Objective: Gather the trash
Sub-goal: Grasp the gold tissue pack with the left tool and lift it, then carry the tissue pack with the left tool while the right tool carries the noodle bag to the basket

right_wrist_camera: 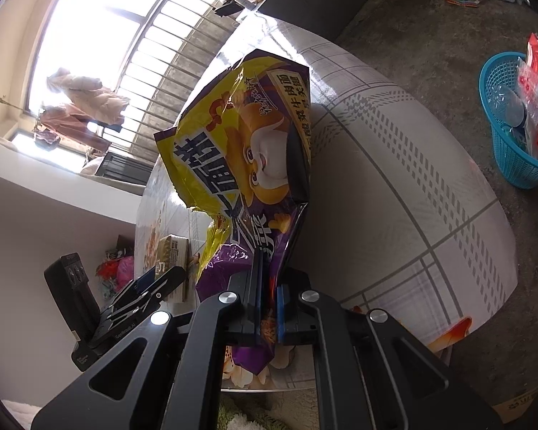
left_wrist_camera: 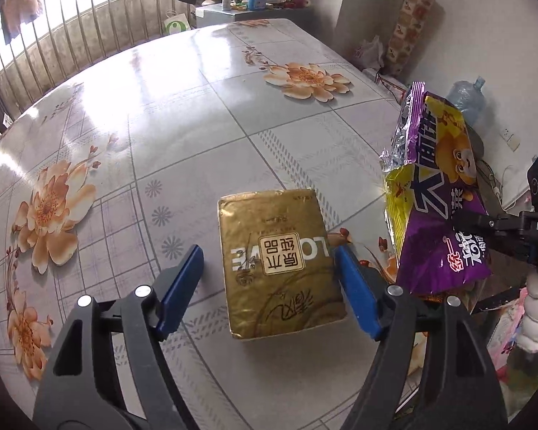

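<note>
Right hand-held gripper [right_wrist_camera: 267, 286] pinches the snack bag [right_wrist_camera: 247, 150], lifted off the counter [right_wrist_camera: 394, 186]. Left hand-held gripper [left_wrist_camera: 269, 283], spread, straddles the gold packet [left_wrist_camera: 279, 261]. Next move, by judgement: carry the bag to the blue basket [right_wrist_camera: 509, 157].

Crinkled purple-and-yellow noodle wrapper [right_wrist_camera: 247, 165]: lower end hidden between closed blue pads [right_wrist_camera: 280, 311]. Turquoise plastic mesh basket [right_wrist_camera: 509, 157] cut off by right frame edge. Flat gold foil packet [right_wrist_camera: 172, 265] partly hidden behind wrapper, small print unreadable.
</note>
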Demonstrator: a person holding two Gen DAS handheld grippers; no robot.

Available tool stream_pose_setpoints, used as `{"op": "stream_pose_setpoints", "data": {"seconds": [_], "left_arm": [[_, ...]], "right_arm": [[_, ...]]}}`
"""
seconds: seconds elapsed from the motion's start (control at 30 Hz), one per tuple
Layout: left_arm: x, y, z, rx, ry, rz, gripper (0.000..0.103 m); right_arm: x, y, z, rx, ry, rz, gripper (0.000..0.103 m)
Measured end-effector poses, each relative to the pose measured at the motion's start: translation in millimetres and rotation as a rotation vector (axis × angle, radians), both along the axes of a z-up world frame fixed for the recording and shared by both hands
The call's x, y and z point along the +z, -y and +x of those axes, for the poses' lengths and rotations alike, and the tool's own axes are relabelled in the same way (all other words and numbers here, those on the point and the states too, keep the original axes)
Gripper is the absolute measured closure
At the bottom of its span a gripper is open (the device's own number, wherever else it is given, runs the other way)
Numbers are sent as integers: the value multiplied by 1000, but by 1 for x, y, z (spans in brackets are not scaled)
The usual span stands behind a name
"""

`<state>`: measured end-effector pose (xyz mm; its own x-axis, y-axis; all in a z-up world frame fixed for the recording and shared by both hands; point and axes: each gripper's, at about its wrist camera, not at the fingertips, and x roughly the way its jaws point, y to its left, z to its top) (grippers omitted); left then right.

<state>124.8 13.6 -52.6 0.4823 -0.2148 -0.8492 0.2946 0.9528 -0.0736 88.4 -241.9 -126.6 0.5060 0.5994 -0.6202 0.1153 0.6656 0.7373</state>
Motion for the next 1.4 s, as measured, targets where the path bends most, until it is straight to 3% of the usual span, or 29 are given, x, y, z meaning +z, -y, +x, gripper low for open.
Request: {"op": "stream_pose_setpoints", "data": {"seconds": [0.27,0.77,1.4], "left_arm": [[-1,4,3,8,15,27,34],[1,-1,3,18,30,14,50],[7,-12,3,31,31,-5,52]], "right_arm": [[-1,-1,0,-4,1,-1,97],[-1,-2,0,-8,-3,2,97],[-2,3,-1,-31,-1,59,97]]}}
